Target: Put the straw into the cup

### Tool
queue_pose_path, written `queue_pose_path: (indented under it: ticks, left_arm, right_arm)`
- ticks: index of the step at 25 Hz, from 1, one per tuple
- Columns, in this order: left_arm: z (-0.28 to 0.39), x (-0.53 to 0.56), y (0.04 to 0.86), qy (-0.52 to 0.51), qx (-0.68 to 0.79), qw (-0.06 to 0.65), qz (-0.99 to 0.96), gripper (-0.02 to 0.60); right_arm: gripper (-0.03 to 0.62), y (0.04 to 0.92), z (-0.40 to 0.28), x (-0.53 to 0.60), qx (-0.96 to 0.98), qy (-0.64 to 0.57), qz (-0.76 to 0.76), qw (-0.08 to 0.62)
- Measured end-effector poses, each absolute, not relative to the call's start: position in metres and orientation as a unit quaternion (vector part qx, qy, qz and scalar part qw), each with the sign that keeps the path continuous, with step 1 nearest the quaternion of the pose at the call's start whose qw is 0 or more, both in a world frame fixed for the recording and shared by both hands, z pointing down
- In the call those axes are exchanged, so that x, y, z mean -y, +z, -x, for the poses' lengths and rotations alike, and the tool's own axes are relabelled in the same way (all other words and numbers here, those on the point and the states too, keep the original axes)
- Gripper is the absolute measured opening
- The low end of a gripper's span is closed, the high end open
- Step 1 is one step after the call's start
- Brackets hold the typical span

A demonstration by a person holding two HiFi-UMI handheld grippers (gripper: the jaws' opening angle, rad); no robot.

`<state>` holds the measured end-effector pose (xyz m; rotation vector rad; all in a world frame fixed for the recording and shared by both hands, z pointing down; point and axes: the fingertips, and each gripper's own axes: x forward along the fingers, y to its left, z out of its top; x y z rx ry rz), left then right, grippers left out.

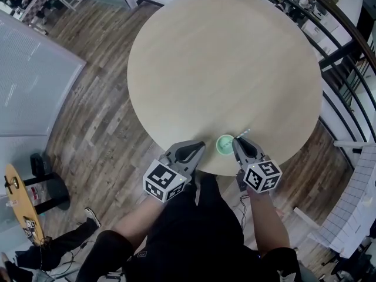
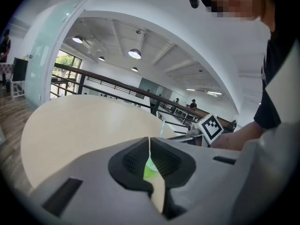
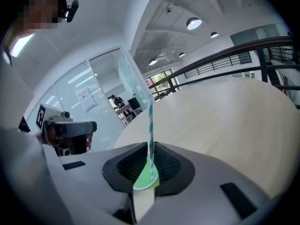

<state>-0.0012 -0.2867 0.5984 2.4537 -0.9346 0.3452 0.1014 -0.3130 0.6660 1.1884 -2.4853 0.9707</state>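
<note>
Step in hand, by my reading: bringing the straw to the cup, insertion not yet done.

Right gripper (image 1: 237, 141): clenched on the straw (image 1: 244, 134). In the right gripper view the fingers (image 3: 129, 165) pinch the teal-and-white striped stem low down, and the stem stands roughly upright above them. In the head view the straw sits just right of the cup (image 1: 225, 144), slanting off to the far right. Its lower end is hidden by the fingers.

Cup: small, pale green, mouth up, at the near edge of the round counter (image 1: 223, 57). Nothing visible inside it.

Left gripper (image 1: 201, 145): just left of the cup, fingers pressed together on nothing. A sliver of the cup shows beyond them.

Next move, likely: shift the straw left until its lower end is over the cup's mouth, lower it in, then release. A light cup this near the edge could tip or slide, so a gentle entry is called for.
</note>
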Motion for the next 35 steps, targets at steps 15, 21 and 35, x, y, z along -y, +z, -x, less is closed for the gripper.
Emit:
queue_pose_path:
  ticks: [15,21,35]
  left_arm:
    - [0.015,0.282,0.585,0.116,0.332,0.237,-0.905,0.015]
    - [0.022,0.274,0.561,0.114,0.322,0.208,-0.917,0.015]
    - [0.031,0.228,0.471,0.054,0.282,0.143,-0.947,0.015]
  right_arm:
    - [0.038,0.641,-0.108,0.306,0.834,0.316,-0.441,0.103]
    - [0.038,0.605,-0.101,0.297,0.834,0.302,-0.456,0.081]
    - [0.037,0.486,-0.081,0.229,0.857,0.199,-0.473,0.037]
